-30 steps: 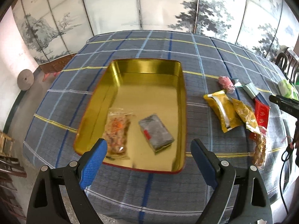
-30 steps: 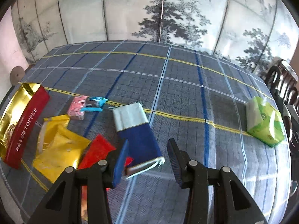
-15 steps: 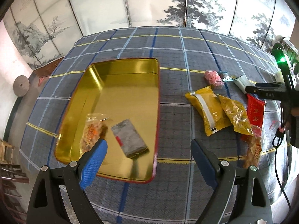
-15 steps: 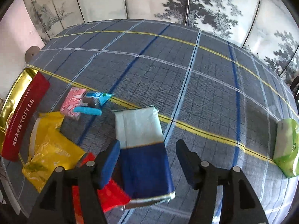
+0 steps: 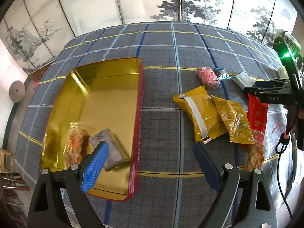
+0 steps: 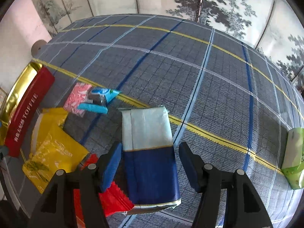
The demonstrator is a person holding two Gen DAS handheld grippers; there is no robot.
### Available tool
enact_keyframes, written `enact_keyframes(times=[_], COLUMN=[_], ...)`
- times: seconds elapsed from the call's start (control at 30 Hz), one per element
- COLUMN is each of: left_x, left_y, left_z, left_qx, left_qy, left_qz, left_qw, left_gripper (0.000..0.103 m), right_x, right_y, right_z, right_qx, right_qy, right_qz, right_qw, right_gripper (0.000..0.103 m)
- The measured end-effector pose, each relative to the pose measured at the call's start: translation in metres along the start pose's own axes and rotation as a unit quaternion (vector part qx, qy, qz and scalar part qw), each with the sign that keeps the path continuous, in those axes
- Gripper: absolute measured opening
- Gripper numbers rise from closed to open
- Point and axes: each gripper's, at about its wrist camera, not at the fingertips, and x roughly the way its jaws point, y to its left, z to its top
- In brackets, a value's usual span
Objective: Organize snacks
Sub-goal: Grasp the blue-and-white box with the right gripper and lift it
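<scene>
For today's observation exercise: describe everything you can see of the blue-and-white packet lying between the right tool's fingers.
The blue-and-white packet is a flat, rectangular wrapper of glossy film, pale blue-white on its far half and dark blue on its near half, with a thin gold line between them and a silvery sealed near edge. It lies flat on the checked tablecloth, its near corner overlapping a red packet. The right tool straddles it; its fingers stand open on either side, not pressing on it.

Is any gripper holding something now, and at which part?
Nothing is held. The right gripper straddles the blue-and-white packet, fingers apart from it; the left gripper is open.
</scene>
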Motion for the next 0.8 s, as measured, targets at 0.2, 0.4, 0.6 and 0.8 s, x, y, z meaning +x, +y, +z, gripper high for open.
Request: enact_keyframes(times=[0.2,0.4,0.6,0.8], left_x=[0.004,0.005,-0.002,-0.011], left_y=[-0.005,-0.01,-0.022,-0.043], left_z=[-0.001,-0.004,-0.014,-0.029], left_qx=[0.006,0.007,0.026,0.049], left_qy=[0.003,0.005,-0.001,-0.007], left_qz=[-0.001,-0.01,-0.021,-0.043], left_qw=[1.0,0.9999,0.9994,0.9978], left_gripper=[0.089,0.089,0.089,0.089], right_x=[0.001,-0.005,-0.016,-0.025], right_y=[-0.015,-0.031,-0.049,-0.049], right_z=[-0.002,-0.011,-0.039,-0.066], right_qx=[0.038,0.066,0.111,0.123], right_qy=[-0.016,-0.034,-0.06,-0.085], right_qz=[0.002,-0.017,-0.053,-0.095], right_qw=[0.999,0.997,0.991,0.984], right_gripper=[0.059,0.052,0.051,0.051])
